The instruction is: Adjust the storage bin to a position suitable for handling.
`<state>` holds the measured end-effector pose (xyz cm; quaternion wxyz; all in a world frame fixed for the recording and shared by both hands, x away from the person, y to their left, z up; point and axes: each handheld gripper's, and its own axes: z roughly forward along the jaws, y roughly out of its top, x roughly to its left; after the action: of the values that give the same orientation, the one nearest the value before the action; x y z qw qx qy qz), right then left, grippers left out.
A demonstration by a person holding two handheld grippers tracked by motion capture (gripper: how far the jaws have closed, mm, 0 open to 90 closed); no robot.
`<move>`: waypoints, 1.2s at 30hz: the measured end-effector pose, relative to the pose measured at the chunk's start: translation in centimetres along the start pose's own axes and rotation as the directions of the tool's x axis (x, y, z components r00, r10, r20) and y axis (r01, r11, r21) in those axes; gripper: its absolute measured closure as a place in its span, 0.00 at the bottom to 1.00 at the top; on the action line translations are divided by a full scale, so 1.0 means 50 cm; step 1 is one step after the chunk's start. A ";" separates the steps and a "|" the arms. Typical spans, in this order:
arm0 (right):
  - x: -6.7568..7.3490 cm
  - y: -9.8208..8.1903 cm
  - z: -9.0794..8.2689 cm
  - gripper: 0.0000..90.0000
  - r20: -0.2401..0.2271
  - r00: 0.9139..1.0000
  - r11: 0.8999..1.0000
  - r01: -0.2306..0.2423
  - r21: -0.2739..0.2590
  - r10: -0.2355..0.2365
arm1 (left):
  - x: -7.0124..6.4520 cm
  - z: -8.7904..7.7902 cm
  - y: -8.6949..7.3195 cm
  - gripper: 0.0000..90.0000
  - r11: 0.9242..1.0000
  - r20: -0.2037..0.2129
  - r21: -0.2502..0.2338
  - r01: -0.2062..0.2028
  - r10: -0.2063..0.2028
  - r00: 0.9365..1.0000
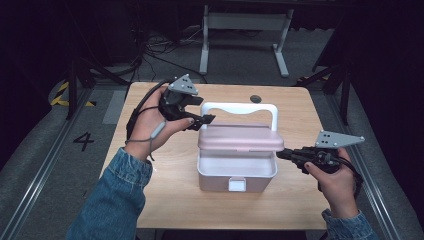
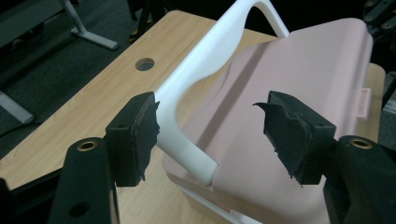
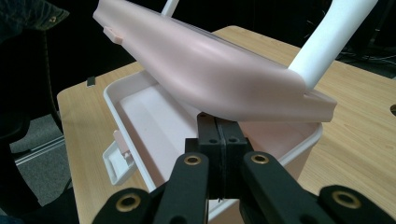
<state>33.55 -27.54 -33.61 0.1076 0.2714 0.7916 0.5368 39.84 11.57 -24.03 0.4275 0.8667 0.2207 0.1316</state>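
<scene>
**Right now: lid propped up, left jaws open at the handle**

I see the pink box (image 1: 237, 172) sitting near the middle of the wooden table (image 1: 165, 200), with its pink lid (image 1: 241, 139) raised and tilted above the white-rimmed base. My right gripper (image 1: 281, 154) comes in from the box's right side with its jaws pressed flat together, nothing between them. In the right gripper view their tips (image 3: 218, 128) sit just under the lid's (image 3: 210, 77) lifted edge, over the rim of the base; I cannot tell whether they touch the lid.

My left gripper (image 1: 209, 119) is at the box's upper left corner, jaws spread wide. In the left gripper view the white handle (image 2: 196, 79) runs just beside one pad (image 2: 140, 135), close enough that I cannot tell whether they touch; the other pad (image 2: 289, 130) hangs over the lid, apart from it.

The open base (image 3: 154, 121) shows a bare pink floor where I can see in. A small white latch (image 1: 237, 185) hangs at the front wall.
</scene>
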 end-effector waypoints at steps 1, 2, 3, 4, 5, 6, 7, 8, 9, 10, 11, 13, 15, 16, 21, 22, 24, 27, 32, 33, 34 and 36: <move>0.000 0.001 0.000 1.00 0.000 1.000 1.000 0.000 -0.003 0.000 | -0.001 -0.005 -0.008 0.40 1.000 0.001 -0.006 0.002 -0.002 1.000; 0.000 0.001 0.000 1.00 0.000 1.000 1.000 0.000 -0.003 0.000 | -0.002 -0.009 -0.015 0.40 1.000 -0.001 -0.016 0.008 -0.008 1.000; 0.000 0.002 0.001 1.00 0.000 1.000 1.000 -0.001 -0.006 0.001 | -0.003 -0.014 -0.021 0.40 1.000 -0.005 -0.020 0.008 -0.008 1.000; 0.000 0.003 0.001 1.00 0.000 1.000 1.000 -0.002 -0.008 0.002 | -0.005 -0.017 -0.029 0.41 0.999 0.001 -0.032 0.022 -0.022 1.000; 0.000 0.003 0.001 1.00 -0.001 1.000 1.000 -0.004 -0.009 0.004 | -0.007 -0.021 -0.036 0.41 0.999 0.001 -0.035 0.027 -0.027 1.000; -0.001 0.003 0.002 1.00 -0.003 1.000 1.000 -0.004 -0.010 0.004 | -0.010 -0.024 -0.044 0.41 0.999 0.001 -0.041 0.029 -0.028 1.000; -0.002 0.003 0.002 1.00 -0.004 1.000 1.000 -0.006 -0.011 0.006 | -0.014 -0.028 -0.052 0.41 0.998 0.001 -0.045 0.034 -0.034 0.999; -0.002 0.003 0.002 1.00 -0.004 1.000 1.000 -0.006 -0.011 0.006 | -0.017 -0.031 -0.061 0.41 0.998 -0.005 -0.050 0.029 -0.030 1.000; -0.002 0.003 0.002 1.00 -0.006 1.000 1.000 -0.008 -0.010 0.007 | -0.021 -0.033 -0.069 0.41 0.998 -0.006 -0.055 0.032 -0.033 0.999; -0.002 0.003 0.002 1.00 -0.006 1.000 1.000 -0.009 -0.010 0.009 | -0.024 -0.035 -0.078 0.41 0.998 -0.009 -0.056 0.037 -0.038 0.999; -0.002 0.003 0.002 1.00 -0.007 1.000 1.000 -0.011 -0.010 0.010 | -0.029 -0.039 -0.092 0.41 0.997 -0.012 -0.058 0.043 -0.044 0.999; -0.002 0.003 0.002 1.00 -0.007 1.000 1.000 -0.013 -0.012 0.013 | -0.034 -0.042 -0.107 0.41 0.996 -0.014 -0.065 0.056 -0.057 0.998; -0.002 0.003 0.002 1.00 -0.008 1.000 1.000 -0.015 -0.012 0.015 | -0.038 -0.041 -0.121 0.41 0.996 -0.010 -0.068 0.063 -0.064 0.998; -0.002 0.003 0.002 1.00 -0.009 1.000 1.000 -0.017 -0.012 0.017 | -0.040 -0.040 -0.128 0.41 0.995 -0.007 -0.067 0.071 -0.072 0.997; -0.003 0.005 0.002 1.00 -0.017 0.999 0.999 -0.033 -0.026 0.032 | -0.044 -0.027 -0.151 0.40 0.998 -0.015 -0.035 0.060 -0.061 0.998; -0.003 0.006 0.002 1.00 -0.019 0.999 0.999 -0.032 -0.028 0.031 | -0.045 -0.024 -0.154 0.40 0.998 -0.015 -0.025 0.060 -0.060 0.998; -0.003 0.009 0.002 1.00 -0.014 0.999 0.999 -0.030 -0.031 0.029 | -0.046 -0.014 -0.162 0.40 0.998 -0.023 -0.016 0.059 -0.060 0.998; -0.004 0.012 0.000 1.00 -0.012 1.000 0.999 -0.029 -0.033 0.028 | -0.047 -0.007 -0.165 0.39 0.998 -0.019 -0.015 0.053 -0.053 0.998; -0.010 0.019 -0.003 1.00 0.001 0.999 0.998 -0.032 -0.054 0.032 | -0.053 0.007 -0.163 0.39 0.999 -0.036 -0.015 0.046 -0.046 0.998; -0.011 0.020 -0.003 1.00 -0.001 0.999 0.998 -0.032 -0.059 0.032 | -0.053 0.011 -0.163 0.39 0.999 -0.035 -0.015 0.040 -0.041 0.999; -0.012 0.021 -0.003 1.00 0.000 0.999 0.998 -0.033 -0.061 0.033 | -0.053 0.014 -0.161 0.39 0.999 -0.032 -0.010 0.042 -0.042 0.999; -0.014 0.023 -0.002 1.00 0.003 0.999 0.997 -0.036 -0.068 0.036 | -0.053 0.020 -0.158 0.39 0.999 -0.042 -0.015 0.040 -0.041 0.998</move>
<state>34.43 -27.68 -32.58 0.1086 0.2828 0.7678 0.5645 35.83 13.83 -31.02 0.4313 0.8561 0.2464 0.1429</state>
